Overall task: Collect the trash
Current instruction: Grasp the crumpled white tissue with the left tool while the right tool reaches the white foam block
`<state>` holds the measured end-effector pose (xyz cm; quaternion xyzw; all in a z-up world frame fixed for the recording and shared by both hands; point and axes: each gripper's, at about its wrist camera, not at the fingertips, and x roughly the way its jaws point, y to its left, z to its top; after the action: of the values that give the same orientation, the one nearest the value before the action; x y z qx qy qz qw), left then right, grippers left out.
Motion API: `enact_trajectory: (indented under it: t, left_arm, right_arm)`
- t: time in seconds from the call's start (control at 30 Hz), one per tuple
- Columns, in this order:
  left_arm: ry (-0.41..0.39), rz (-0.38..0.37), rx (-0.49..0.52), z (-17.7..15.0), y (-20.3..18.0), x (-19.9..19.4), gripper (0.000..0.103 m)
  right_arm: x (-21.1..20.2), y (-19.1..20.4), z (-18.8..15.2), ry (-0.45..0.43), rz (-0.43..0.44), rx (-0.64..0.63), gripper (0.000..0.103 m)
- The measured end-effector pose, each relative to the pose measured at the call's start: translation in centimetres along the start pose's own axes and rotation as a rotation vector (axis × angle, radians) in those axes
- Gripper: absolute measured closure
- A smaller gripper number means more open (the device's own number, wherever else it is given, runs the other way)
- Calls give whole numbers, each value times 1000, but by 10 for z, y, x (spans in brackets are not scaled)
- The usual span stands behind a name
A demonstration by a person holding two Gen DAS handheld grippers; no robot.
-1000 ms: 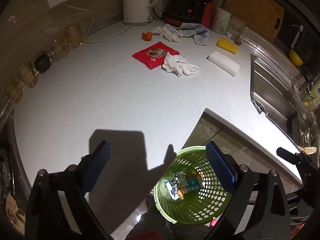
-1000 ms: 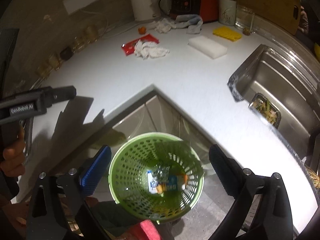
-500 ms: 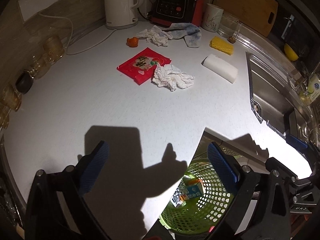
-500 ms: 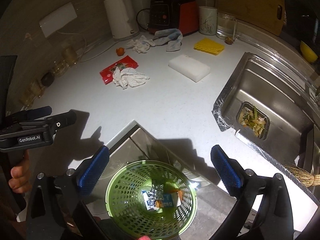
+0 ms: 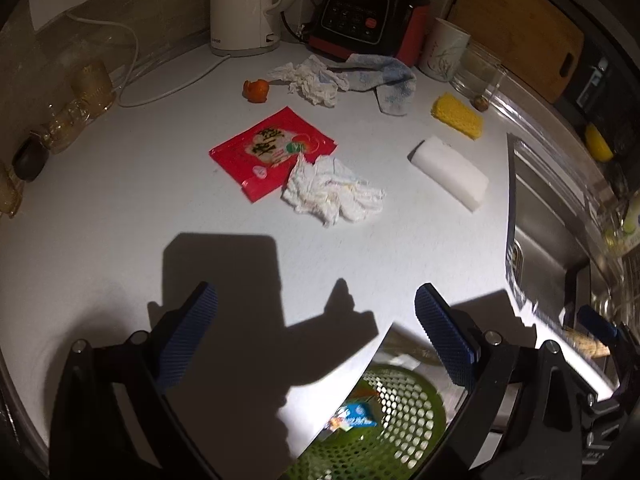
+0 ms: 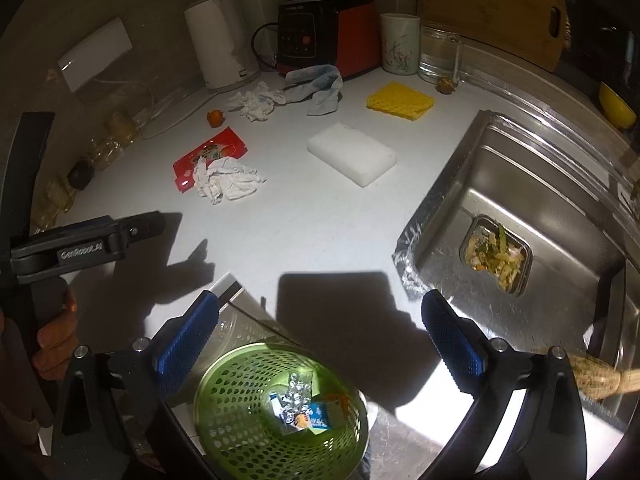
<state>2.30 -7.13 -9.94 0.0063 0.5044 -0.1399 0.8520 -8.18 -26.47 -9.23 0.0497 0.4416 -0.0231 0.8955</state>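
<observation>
A red snack wrapper [image 5: 272,152] lies on the white counter with a crumpled white tissue [image 5: 332,192] against its near corner; both also show in the right wrist view, wrapper [image 6: 212,152] and tissue [image 6: 228,180]. Farther back lie an orange peel [image 5: 256,90] and another crumpled tissue [image 5: 312,80]. A green perforated bin [image 6: 256,412] below the counter corner holds several wrappers; it also shows in the left wrist view [image 5: 400,416]. My left gripper [image 5: 316,336] is open and empty above the counter's near edge. My right gripper [image 6: 320,340] is open and empty above the bin.
A white sponge block [image 5: 448,174], yellow sponge [image 5: 456,116], blue-white cloth [image 5: 384,84], kettle [image 5: 244,4], black-red appliance [image 5: 368,16] and cup [image 5: 444,50] stand at the back. Glass jars [image 5: 80,104] line the left wall. A steel sink [image 6: 520,208] with food scraps lies right.
Both grippers have moved up and forward from over the bin towards the counter. The wrapper and tissue now look nearer. Both stay open and empty.
</observation>
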Motion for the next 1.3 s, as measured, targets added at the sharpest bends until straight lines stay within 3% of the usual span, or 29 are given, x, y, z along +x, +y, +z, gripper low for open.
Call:
enact_trajectory:
  t: [0.4, 0.63, 1.1, 1.3]
  left_arm:
    - [-6, 169, -222, 44, -32, 71, 8]
    - [15, 253, -299, 60, -39, 103, 8]
    - [44, 308, -353, 63, -34, 125, 11]
    - [21, 295, -319, 69, -39, 125, 32]
  right_arm:
    - [38, -40, 54, 17, 72, -153, 3]
    - [60, -64, 80, 22, 109, -168, 3]
    - [85, -83, 96, 35, 138, -176, 3]
    - [93, -85, 99, 58, 150, -169, 3]
